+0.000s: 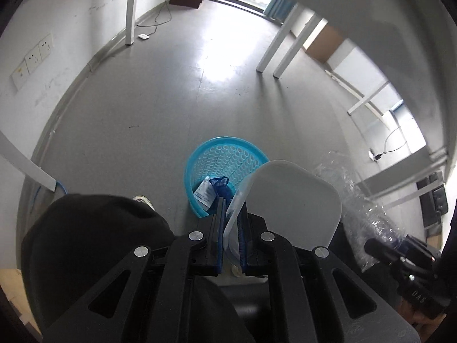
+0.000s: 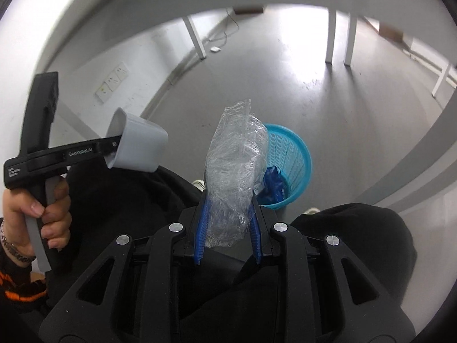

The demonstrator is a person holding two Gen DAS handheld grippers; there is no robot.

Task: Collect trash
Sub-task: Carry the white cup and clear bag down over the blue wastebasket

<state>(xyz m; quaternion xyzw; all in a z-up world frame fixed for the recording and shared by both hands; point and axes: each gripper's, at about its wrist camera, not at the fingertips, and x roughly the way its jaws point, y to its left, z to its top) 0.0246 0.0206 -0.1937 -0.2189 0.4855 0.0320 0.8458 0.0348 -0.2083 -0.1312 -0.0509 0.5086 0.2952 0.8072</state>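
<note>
My left gripper [image 1: 231,214] is shut on the thin wall of a white plastic cup [image 1: 294,205], one finger inside and one outside. The right wrist view shows that cup [image 2: 137,145] tilted at the left, on the left gripper [image 2: 114,146]. My right gripper [image 2: 228,208] is shut on a crumpled clear plastic bag [image 2: 234,168], which stands up between its blue pads. A blue mesh waste basket [image 1: 228,154] stands on the floor just beyond both grippers, with a white wrapper [image 1: 205,193] and a blue wrapper [image 1: 218,183] inside. In the right wrist view the basket [image 2: 297,154] is partly hidden behind the bag.
A person's black-clad knees [image 1: 94,234] and a white shoe [image 1: 144,200] sit close to the basket. White table legs [image 1: 267,54] stand further back on the grey floor. A wall with sockets [image 1: 34,57] is at the left, and a cable and adapter [image 1: 143,36] lie near it.
</note>
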